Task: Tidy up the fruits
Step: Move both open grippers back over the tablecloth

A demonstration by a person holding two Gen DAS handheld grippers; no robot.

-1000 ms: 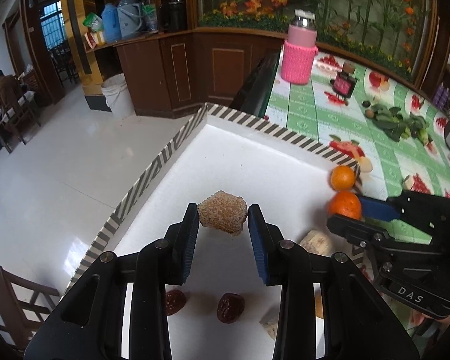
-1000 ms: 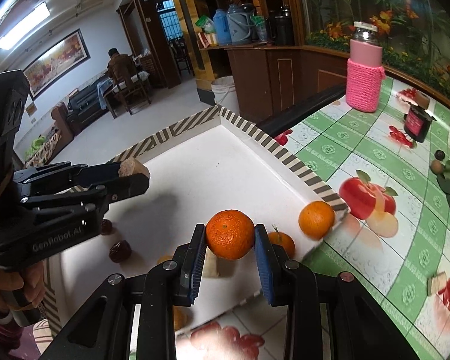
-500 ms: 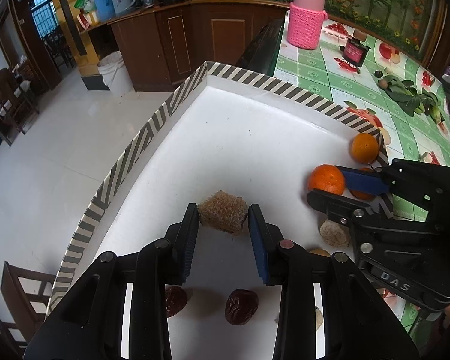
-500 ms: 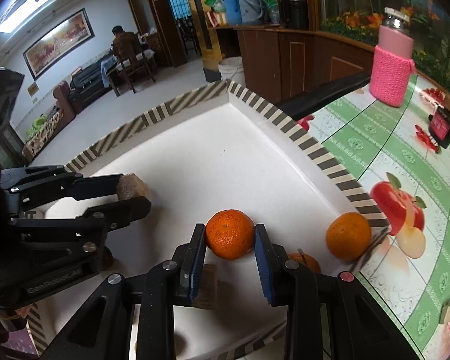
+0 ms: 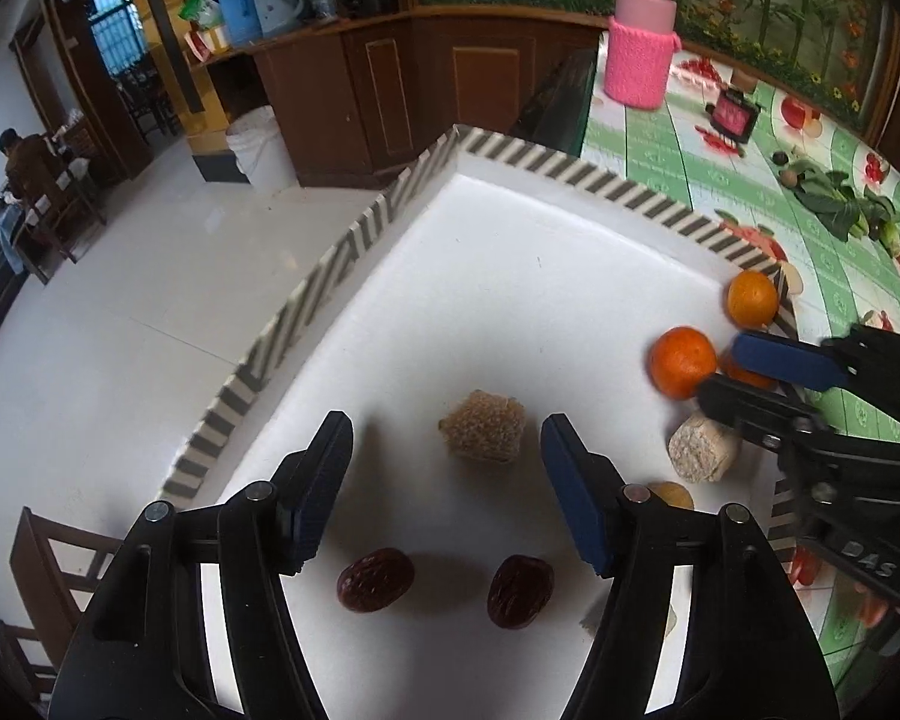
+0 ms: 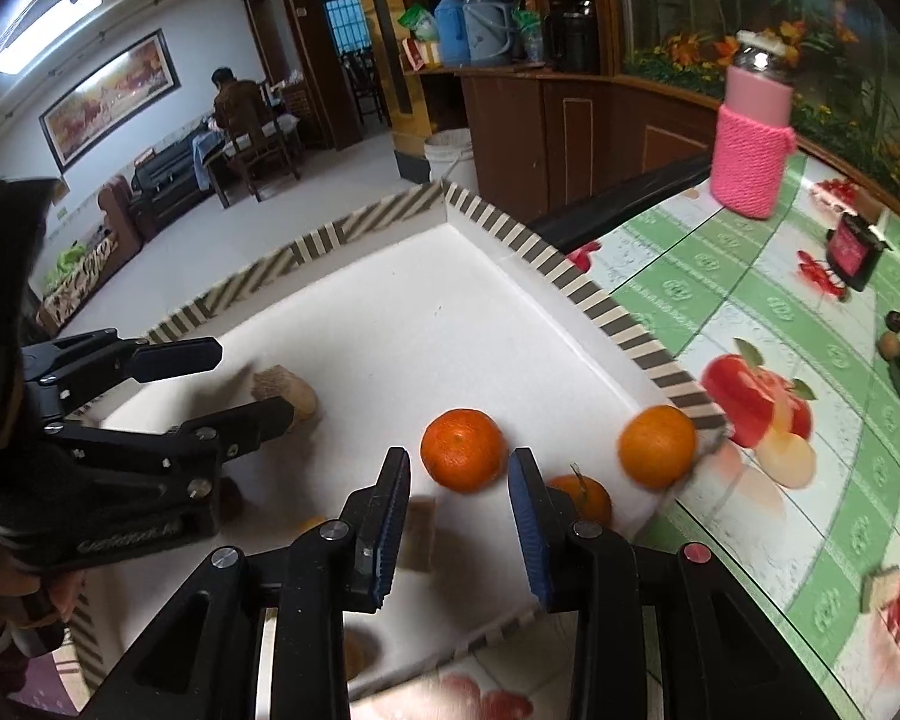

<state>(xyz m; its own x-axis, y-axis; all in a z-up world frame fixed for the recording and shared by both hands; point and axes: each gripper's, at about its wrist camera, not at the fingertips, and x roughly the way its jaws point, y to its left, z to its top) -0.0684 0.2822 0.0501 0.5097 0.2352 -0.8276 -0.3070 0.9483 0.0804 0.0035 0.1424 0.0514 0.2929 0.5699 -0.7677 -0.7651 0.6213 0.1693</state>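
A white tray with a striped rim (image 5: pixel 354 234) (image 6: pixel 594 300) holds the fruit. My left gripper (image 5: pixel 447 450) is open, with a rough brown cake-like piece (image 5: pixel 482 424) lying on the tray between its fingers; that piece also shows in the right wrist view (image 6: pixel 285 387). My right gripper (image 6: pixel 459 474) is open, with an orange mandarin (image 6: pixel 463 450) (image 5: pixel 683 362) resting on the tray just ahead of its fingertips. Two dark red dates (image 5: pixel 376 579) (image 5: pixel 519 582) lie under the left gripper.
A second mandarin (image 6: pixel 657 447) sits at the tray's right rim and a third (image 6: pixel 582 495) lies behind the right finger. A pale rough piece (image 5: pixel 703 447) lies near the right gripper. A pink-sleeved bottle (image 6: pixel 753 138) stands on the fruit-print tablecloth (image 6: pixel 810 480).
Both grippers have opened. The brown piece and the mandarin were let go and now rest on the tray.
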